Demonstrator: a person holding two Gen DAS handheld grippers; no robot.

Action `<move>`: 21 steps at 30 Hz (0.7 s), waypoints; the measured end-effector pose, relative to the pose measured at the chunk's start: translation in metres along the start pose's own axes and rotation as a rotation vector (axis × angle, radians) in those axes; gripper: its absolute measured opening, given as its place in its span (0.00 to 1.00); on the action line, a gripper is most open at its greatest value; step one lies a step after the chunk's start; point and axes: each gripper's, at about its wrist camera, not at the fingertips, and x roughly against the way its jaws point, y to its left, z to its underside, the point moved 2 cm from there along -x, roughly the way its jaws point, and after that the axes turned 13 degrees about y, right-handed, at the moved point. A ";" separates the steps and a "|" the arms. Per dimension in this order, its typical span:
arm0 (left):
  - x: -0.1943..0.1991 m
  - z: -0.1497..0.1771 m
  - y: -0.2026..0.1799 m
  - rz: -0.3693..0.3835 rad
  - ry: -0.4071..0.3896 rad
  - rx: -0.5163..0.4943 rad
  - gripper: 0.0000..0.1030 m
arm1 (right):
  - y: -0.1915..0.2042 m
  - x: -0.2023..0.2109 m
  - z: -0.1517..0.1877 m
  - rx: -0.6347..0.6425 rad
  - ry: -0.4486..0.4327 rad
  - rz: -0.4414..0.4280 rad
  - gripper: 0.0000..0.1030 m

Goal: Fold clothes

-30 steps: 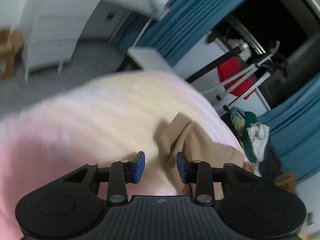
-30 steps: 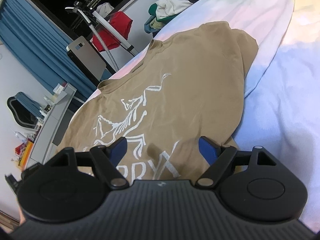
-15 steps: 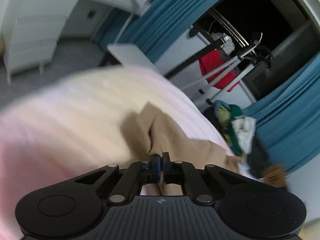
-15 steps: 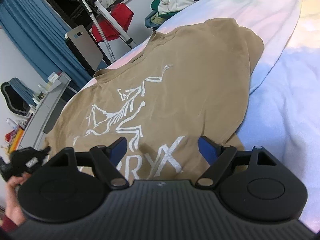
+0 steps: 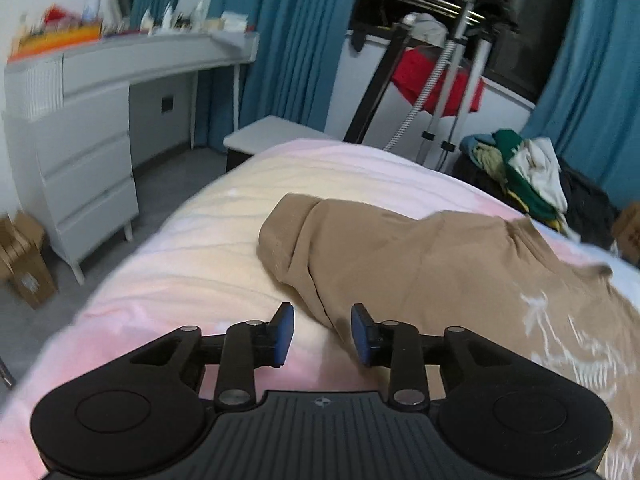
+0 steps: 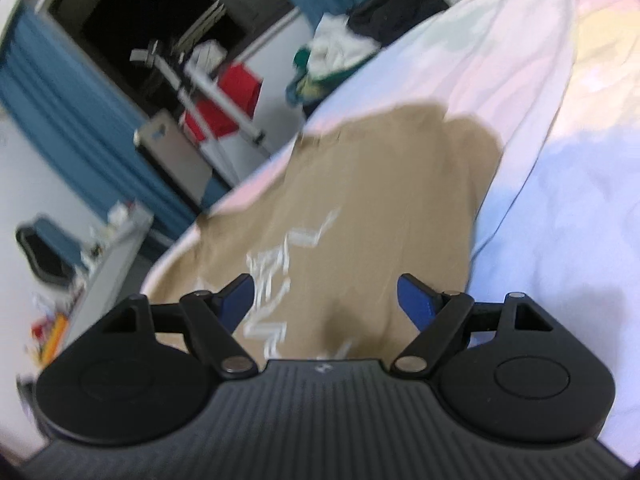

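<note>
A: Left gripper [image 5: 322,334]: jaws parted a moderate way, nothing between them. It sits over the pink bedspread [image 5: 180,248], just beside the near edge of the tan T-shirt [image 5: 420,264].

B: The shirt's place?

A: Spread on the bed, print side up. Its left sleeve [image 5: 288,236] lies doubled back on itself, a thick rounded fold.

B: Handling?

A: Light, limp knit, I judge. It will sag and drag, not slide. Pinch a seam or hem edge, through both layers.

B: Right side?

A: Right gripper [image 6: 324,300]: jaws spread wide, empty, above the white print [image 6: 288,264] near the hem. View is blurred. The right edge is the likely hold.
</note>
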 end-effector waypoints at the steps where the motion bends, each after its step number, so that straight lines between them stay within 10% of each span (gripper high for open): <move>1: 0.013 0.006 -0.006 -0.013 -0.008 -0.025 0.42 | -0.005 0.005 -0.010 -0.018 -0.026 -0.008 0.79; 10: 0.102 0.093 -0.056 0.107 -0.021 -0.102 0.50 | -0.094 -0.021 -0.097 -0.228 -0.123 0.035 0.52; 15: 0.082 0.102 -0.090 0.112 -0.024 -0.172 0.50 | -0.132 -0.061 -0.093 -0.264 -0.065 0.080 0.45; 18: 0.068 0.104 -0.098 0.112 -0.023 -0.198 0.50 | -0.126 -0.065 -0.089 -0.227 -0.064 0.032 0.15; 21: 0.063 0.107 -0.100 0.118 -0.023 -0.213 0.49 | -0.103 -0.059 -0.090 -0.159 -0.067 -0.039 0.12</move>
